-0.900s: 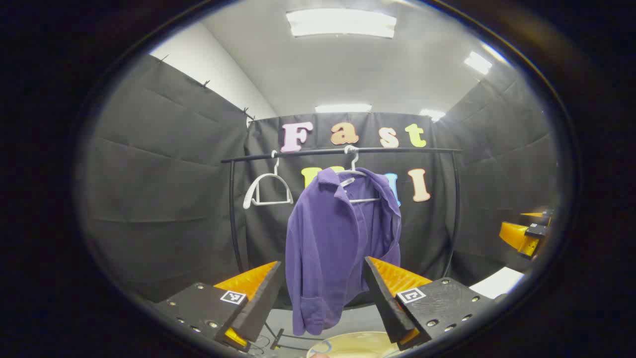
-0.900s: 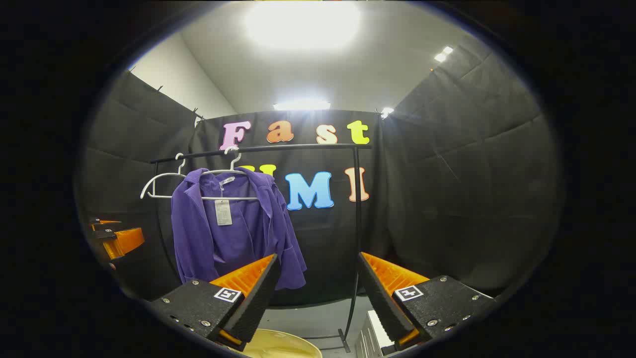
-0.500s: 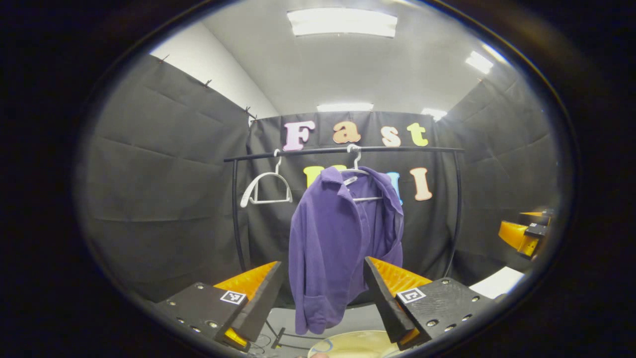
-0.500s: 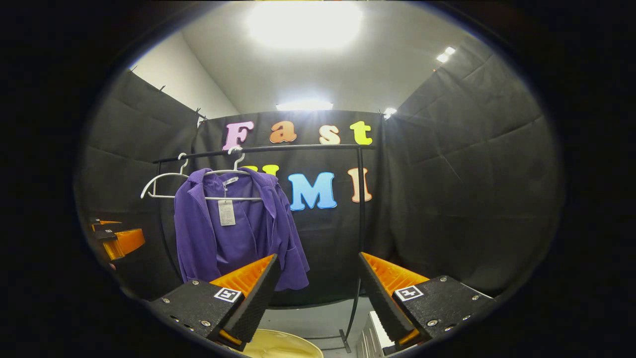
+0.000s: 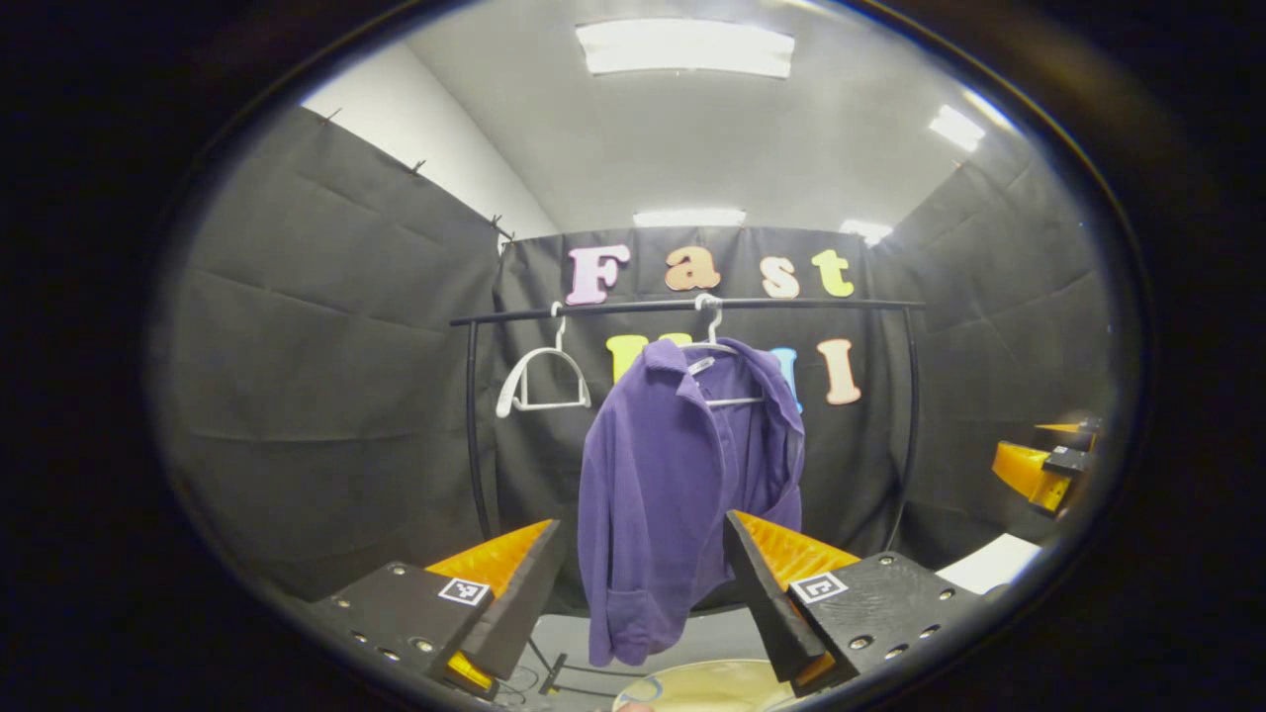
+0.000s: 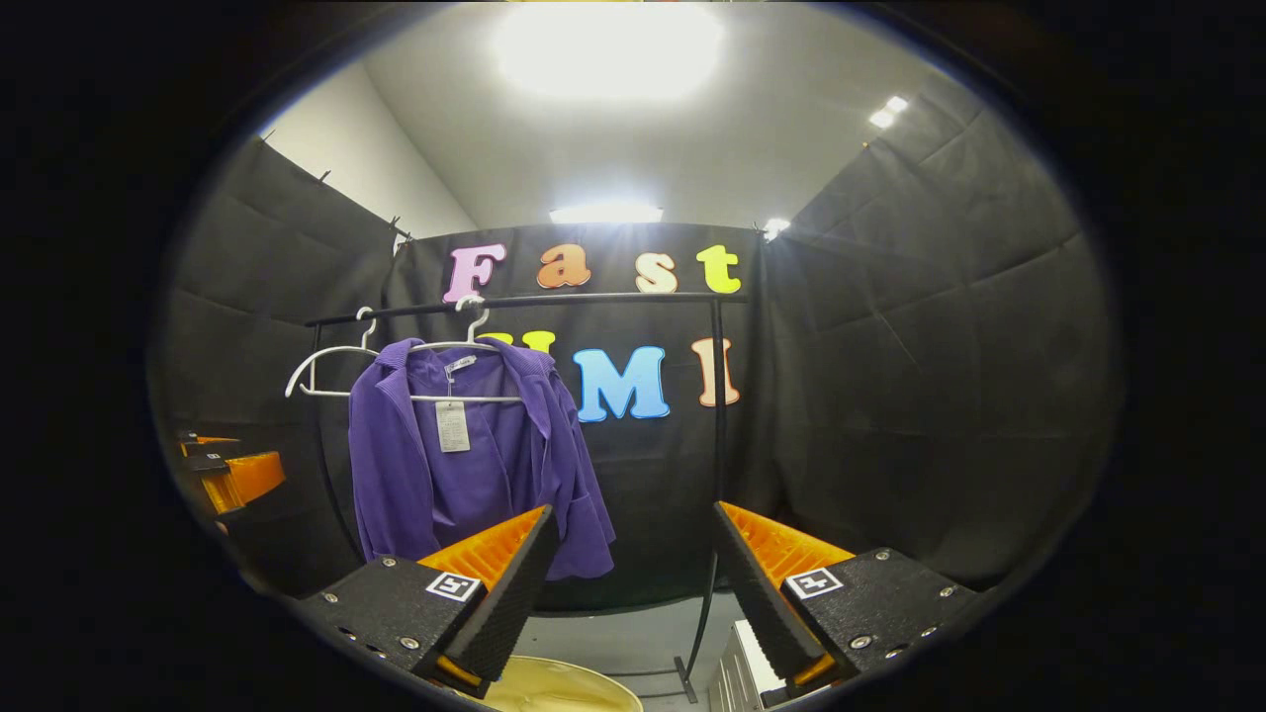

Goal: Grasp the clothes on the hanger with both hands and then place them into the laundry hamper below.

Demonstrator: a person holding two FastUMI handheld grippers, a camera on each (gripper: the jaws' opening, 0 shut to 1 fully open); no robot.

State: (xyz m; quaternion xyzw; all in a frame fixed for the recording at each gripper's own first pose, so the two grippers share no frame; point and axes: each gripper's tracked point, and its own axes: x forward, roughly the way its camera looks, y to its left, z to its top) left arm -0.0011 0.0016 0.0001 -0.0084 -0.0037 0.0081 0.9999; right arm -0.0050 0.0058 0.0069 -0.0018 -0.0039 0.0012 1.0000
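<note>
A purple jacket (image 5: 673, 485) hangs on a white hanger (image 5: 727, 371) from a black rail (image 5: 692, 306). In the right gripper view the same jacket (image 6: 465, 465) hangs left of centre, a paper tag on its collar. My left gripper (image 5: 643, 583) is open, well short of the jacket, which shows between its fingers. My right gripper (image 6: 628, 578) is open too, pointing at the wall to the right of the jacket. The cream rim of the hamper (image 5: 707, 687) lies below the jacket; the hamper (image 6: 564, 687) also sits under the right gripper.
A second, bare white hanger (image 5: 542, 381) hangs at the rail's left end. The rack's black uprights (image 6: 714, 475) stand on a grey floor. A white box (image 5: 989, 562) lies low at the right. The other gripper (image 5: 1039, 470) shows at the right edge.
The jacket has swung slightly on its hanger, turning a little. Both grippers have drifted only slightly and stay open.
</note>
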